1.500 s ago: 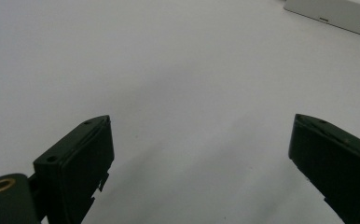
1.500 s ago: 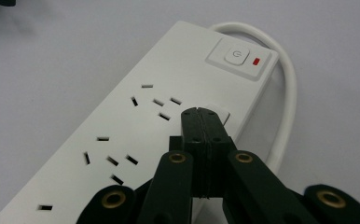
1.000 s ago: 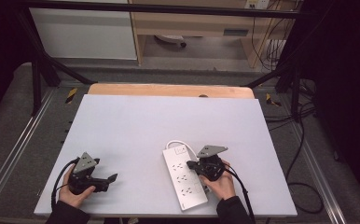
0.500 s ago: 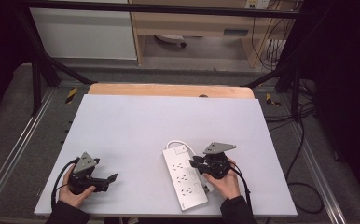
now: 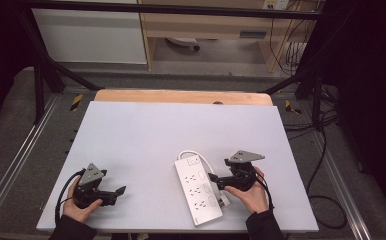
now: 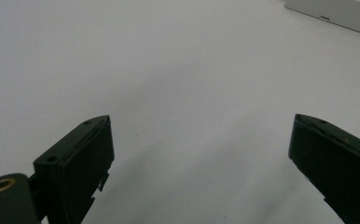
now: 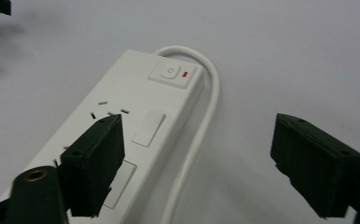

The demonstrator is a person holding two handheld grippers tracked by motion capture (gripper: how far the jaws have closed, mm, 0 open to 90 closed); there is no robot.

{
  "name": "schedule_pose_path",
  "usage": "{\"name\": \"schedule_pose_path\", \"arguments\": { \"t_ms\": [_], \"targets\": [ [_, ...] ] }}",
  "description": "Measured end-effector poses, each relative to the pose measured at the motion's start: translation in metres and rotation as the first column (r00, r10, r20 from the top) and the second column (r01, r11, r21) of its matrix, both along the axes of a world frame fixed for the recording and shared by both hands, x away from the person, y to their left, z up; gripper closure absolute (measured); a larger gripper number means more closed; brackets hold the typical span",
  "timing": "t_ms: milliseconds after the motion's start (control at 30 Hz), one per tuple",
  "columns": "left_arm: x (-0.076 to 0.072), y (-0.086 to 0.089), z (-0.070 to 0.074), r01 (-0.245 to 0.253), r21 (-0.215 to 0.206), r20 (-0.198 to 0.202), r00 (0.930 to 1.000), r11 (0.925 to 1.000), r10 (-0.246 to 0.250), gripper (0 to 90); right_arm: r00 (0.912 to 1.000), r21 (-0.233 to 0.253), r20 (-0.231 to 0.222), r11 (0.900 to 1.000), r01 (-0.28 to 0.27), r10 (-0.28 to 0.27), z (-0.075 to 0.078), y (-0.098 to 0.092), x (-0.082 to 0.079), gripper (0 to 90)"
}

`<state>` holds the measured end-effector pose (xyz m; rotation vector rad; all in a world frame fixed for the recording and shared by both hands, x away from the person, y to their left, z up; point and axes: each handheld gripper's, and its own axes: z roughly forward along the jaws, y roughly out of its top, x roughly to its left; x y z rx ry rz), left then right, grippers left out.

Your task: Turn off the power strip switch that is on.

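A white power strip (image 5: 197,189) lies flat near the table's front edge, right of centre, with its white cable (image 5: 201,156) looped round its far end. In the right gripper view the power strip (image 7: 136,93) shows a switch (image 7: 169,73) with a red mark. My right gripper (image 7: 197,123) stands open, its left jaw over the strip's top and its right jaw over bare table beside the cable (image 7: 206,107). In the high view this right gripper (image 5: 217,181) sits at the strip's right edge. My left gripper (image 5: 117,192) rests open at the front left, holding nothing.
The white table top (image 5: 171,130) has a wooden strip (image 5: 181,96) along its far edge. In the left gripper view, the open left gripper (image 6: 201,121) faces a corner of the power strip (image 6: 336,11) far off. Dark frame legs and floor cables surround the table.
My right gripper has shifted slightly to the right, off the middle of the power strip toward its right edge. The left gripper has stayed put.
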<state>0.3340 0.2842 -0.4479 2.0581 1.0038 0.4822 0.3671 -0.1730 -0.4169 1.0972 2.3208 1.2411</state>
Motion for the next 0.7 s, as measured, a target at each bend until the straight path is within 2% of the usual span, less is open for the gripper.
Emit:
{"name": "schedule_pose_path", "arguments": {
  "t_ms": [167,500,600,700],
  "targets": [
    [0.0,0.0,0.0,0.001,0.001,-0.003,1.0,1.0,-0.001,6.3,0.9996,-0.002,-0.003,1.0,0.03,-0.03,-0.001,-0.014,-0.002,6.3],
    [0.0,0.0,-0.001,0.002,0.003,-0.005,1.0,1.0,-0.002,6.2,0.9955,-0.039,-0.012,0.995,0.093,-0.094,-0.009,-0.049,-0.01,2.8],
    [0.0,0.0,-0.001,0.002,0.003,-0.007,1.0,1.0,-0.002,6.2,0.9944,-0.066,-0.014,0.992,0.103,-0.104,-0.013,-0.059,-0.013,2.3],
    [0.001,0.0,-0.001,0.002,0.004,-0.01,0.9999,1.0,-0.002,6.2,0.9933,-0.057,-0.028,0.992,0.11,-0.112,-0.017,-0.07,-0.015,2.1]
  ]
}}
